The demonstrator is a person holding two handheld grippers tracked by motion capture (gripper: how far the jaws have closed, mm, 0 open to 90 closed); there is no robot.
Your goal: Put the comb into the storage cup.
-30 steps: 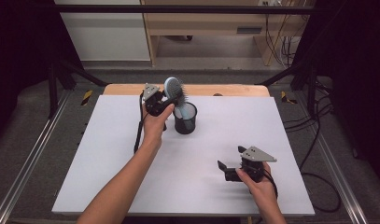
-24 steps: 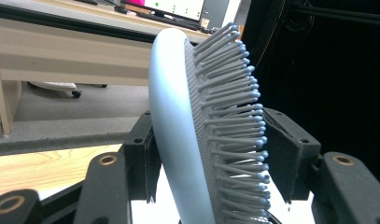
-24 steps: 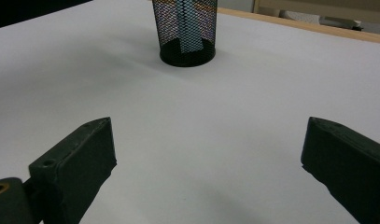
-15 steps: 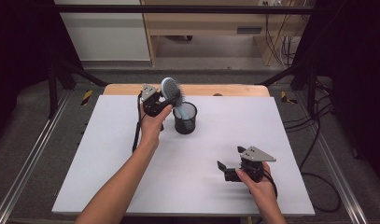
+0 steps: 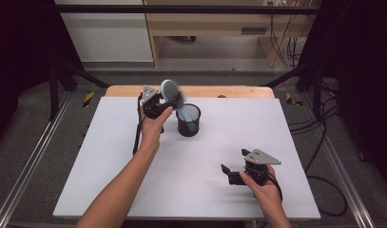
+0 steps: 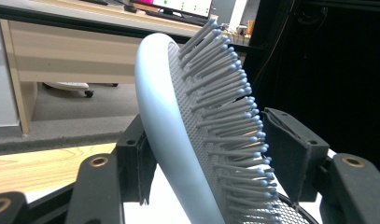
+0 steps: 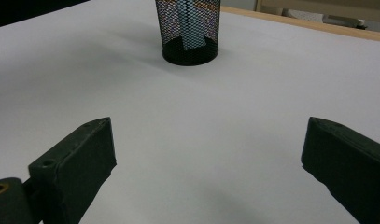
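A light blue hairbrush (image 5: 170,90) stands tilted with its handle down in a black mesh cup (image 5: 188,120) at the back middle of the white table (image 5: 110,166). My left gripper (image 5: 172,100) straddles the brush head. Its jaws have just been opening. In the left gripper view the brush (image 6: 178,140) sits loosely between the jaws of the left gripper (image 6: 204,123), back toward one pad and bristle tips just short of the other. My right gripper (image 5: 233,164) rests open near the front right with nothing in it. In the right gripper view the right gripper (image 7: 208,130) faces the cup (image 7: 188,32).
A wooden strip (image 5: 229,91) runs along the table's far edge. Metal rails (image 5: 24,171) flank the table and cables (image 5: 324,142) hang at the right. Behind the table stands a wooden desk (image 5: 205,28).
The left hand and the brush head have shifted slightly to the left and the left jaws have widened around the brush. The right hand has not moved.
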